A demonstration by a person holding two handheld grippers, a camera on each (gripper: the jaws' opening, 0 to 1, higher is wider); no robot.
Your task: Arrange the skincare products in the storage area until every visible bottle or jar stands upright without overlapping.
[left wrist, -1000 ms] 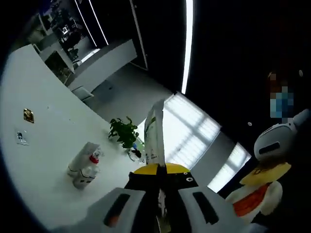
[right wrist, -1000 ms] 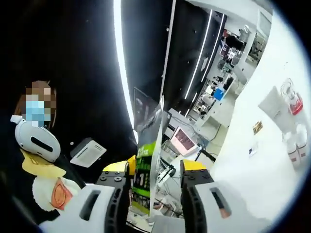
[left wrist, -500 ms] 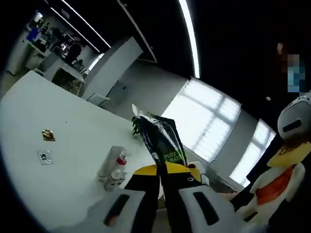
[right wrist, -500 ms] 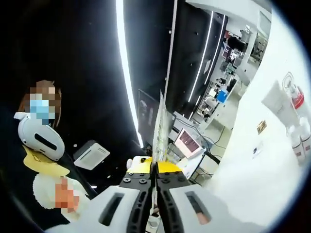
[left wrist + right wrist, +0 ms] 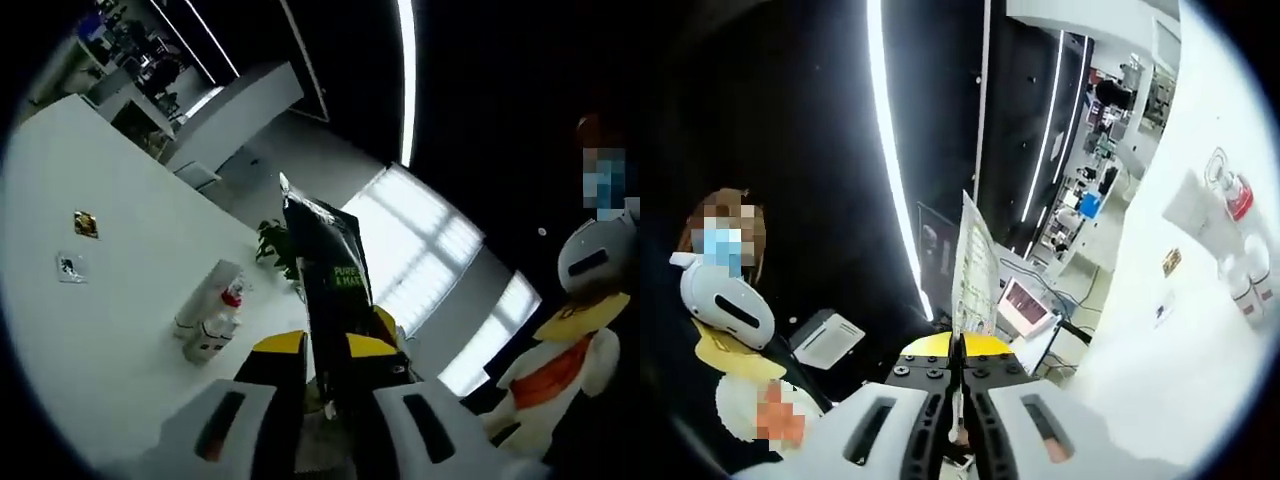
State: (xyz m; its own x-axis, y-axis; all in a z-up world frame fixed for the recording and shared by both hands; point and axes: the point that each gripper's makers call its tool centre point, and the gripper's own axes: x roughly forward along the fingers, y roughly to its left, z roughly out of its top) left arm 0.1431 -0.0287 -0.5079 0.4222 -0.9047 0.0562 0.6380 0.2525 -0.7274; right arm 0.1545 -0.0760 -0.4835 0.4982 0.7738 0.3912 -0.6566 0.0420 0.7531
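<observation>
In the left gripper view my left claw (image 5: 322, 352) has its jaws apart, and a dark packet (image 5: 330, 285) with green lettering stands up between them. It leans against the right-hand jaw, and I cannot tell whether the jaws actually grip it. Its lower end is hidden behind the jaws.

In the right gripper view my right claw (image 5: 960, 350) has its jaws pressed together on the bottom edge of the same packet (image 5: 975, 265), seen here nearly edge-on as a thin pale sheet rising straight up from the tips. The print on it is too small to read.

The skincare bottles (image 5: 208, 315) stand in a small cluster on the white surface (image 5: 90, 330), well to the left of and beyond my left claw. One has a red cap, and a pale tube leans among them. In the right gripper view the bottles (image 5: 1236, 245) sit far right of my claw, partly cut off at the edge, so how many stand upright is hard to make out.

A leafy plant (image 5: 280, 250) sits just behind the packet, partly hidden by it.
</observation>
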